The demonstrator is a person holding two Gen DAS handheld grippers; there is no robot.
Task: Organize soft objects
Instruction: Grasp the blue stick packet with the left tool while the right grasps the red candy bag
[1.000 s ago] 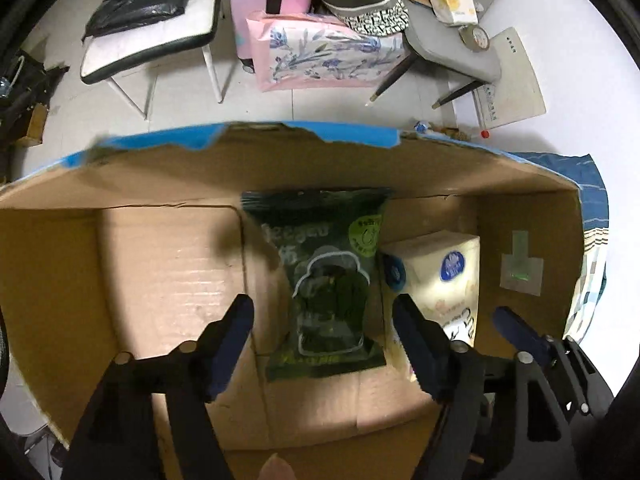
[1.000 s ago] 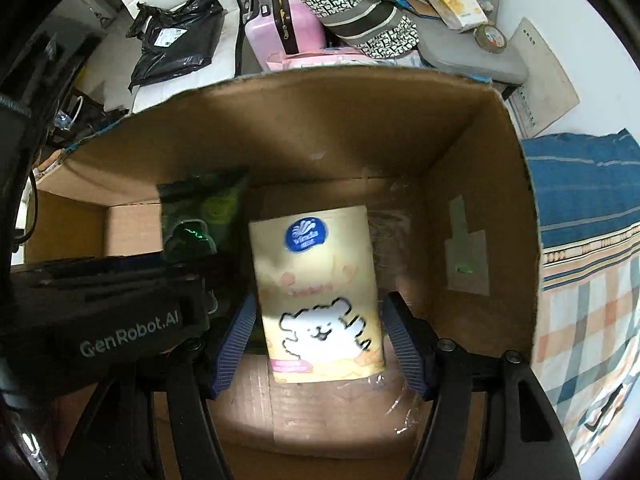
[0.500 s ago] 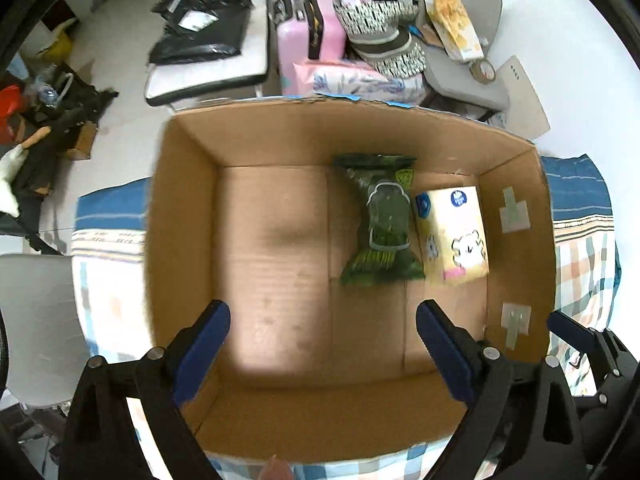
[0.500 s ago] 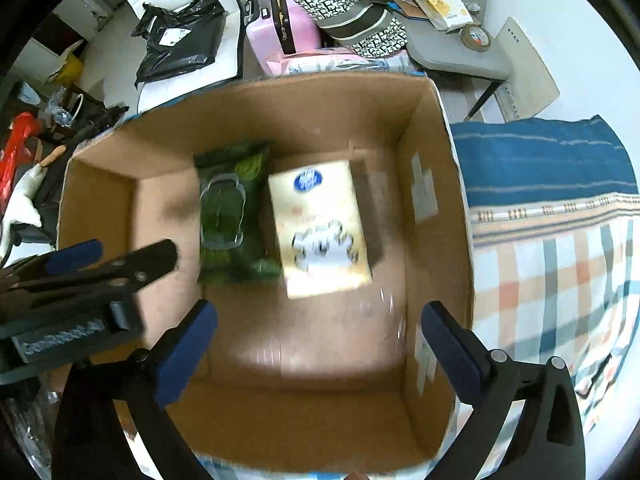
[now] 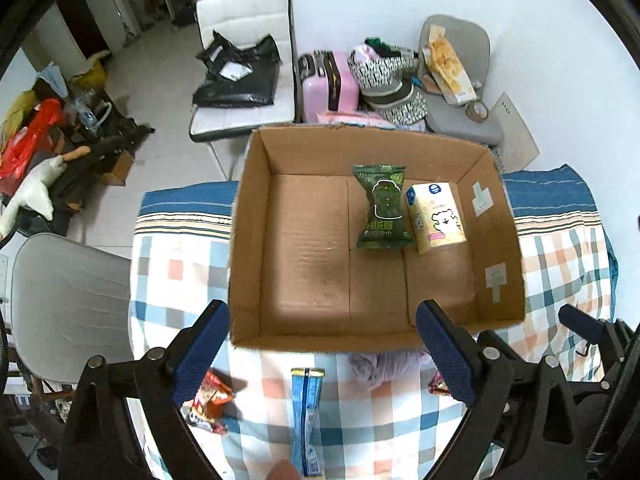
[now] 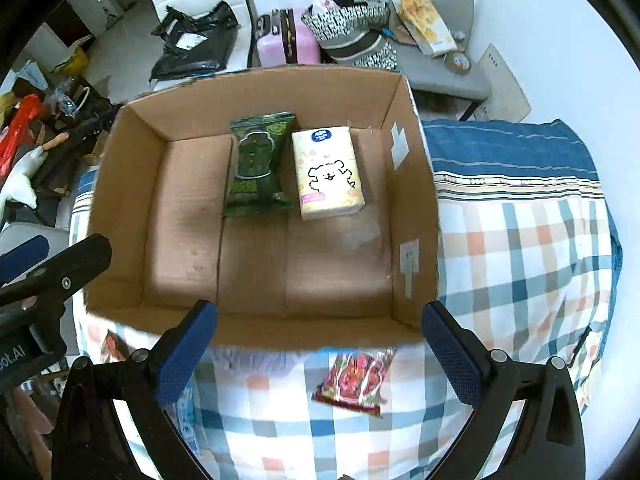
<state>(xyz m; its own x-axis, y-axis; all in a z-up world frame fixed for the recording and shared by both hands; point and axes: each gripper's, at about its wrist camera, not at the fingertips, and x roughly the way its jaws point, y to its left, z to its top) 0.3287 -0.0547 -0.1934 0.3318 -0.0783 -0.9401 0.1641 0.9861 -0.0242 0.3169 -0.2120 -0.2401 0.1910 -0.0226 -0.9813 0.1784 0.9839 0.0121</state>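
Blue packet [image 5: 306, 420] in left view, red snack bag [image 6: 354, 380] in right

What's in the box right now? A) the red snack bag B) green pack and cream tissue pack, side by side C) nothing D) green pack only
B: the green pack and the cream tissue pack lie side by side on the floor of the box; the red snack bag is outside, on the checked cloth.
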